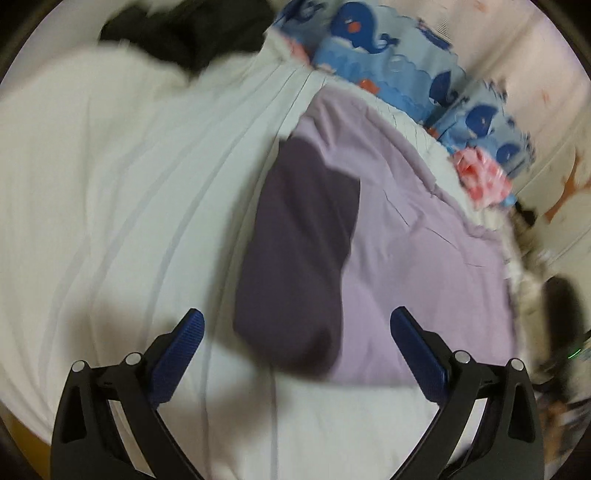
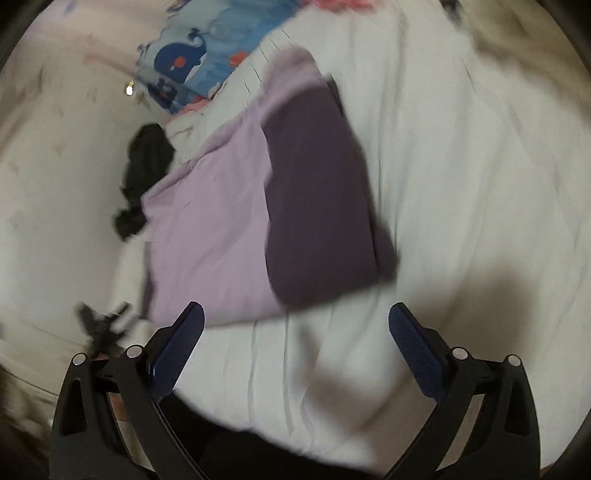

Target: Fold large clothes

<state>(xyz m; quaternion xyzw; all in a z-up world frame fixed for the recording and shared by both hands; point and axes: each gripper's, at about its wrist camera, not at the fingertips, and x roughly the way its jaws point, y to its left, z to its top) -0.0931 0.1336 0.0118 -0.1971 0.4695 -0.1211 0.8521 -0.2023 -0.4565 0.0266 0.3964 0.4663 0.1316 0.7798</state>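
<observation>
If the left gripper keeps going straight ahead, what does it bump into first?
Probably the dark purple garment, lying folded on the lilac cloth. The open left gripper points at its near end, though depth is unclear.

Bed sheet (image 1: 129, 206): white cloth, matt, creased. Garment (image 1: 406, 251): lilac and dark purple cloth, soft, matt. Fingers (image 1: 184, 354): ribbed blue pads.

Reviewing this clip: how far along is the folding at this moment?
Looks done: the two-tone purple garment lies as a compact folded rectangle on the white bedding. In hand: nothing; left gripper and right gripper are both open and empty. Possibly left: a crumpled black garment sits unfolded nearby.
</observation>
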